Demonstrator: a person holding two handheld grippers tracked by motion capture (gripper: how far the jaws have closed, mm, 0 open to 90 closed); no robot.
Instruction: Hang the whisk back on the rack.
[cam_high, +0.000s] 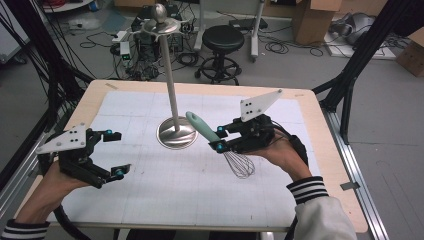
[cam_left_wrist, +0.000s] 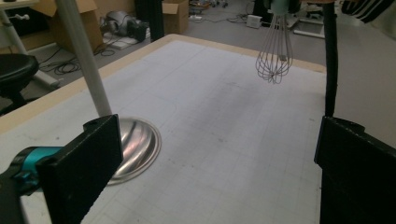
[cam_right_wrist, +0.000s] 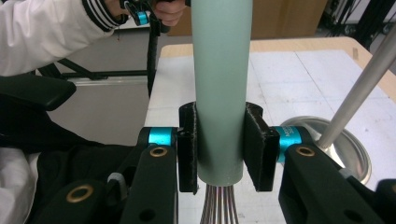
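Whisk clamped in right gripper by its green handle, held above the table — long axis tilted, handle end toward the stand, wires toward the person. Stand lies just left of it, nearer the right hand. Left gripper jaws apart, empty.

table — white grid mat — steel stand base on mat

Whisk, mint-green handle, wire loops hanging down, held tilted above the table
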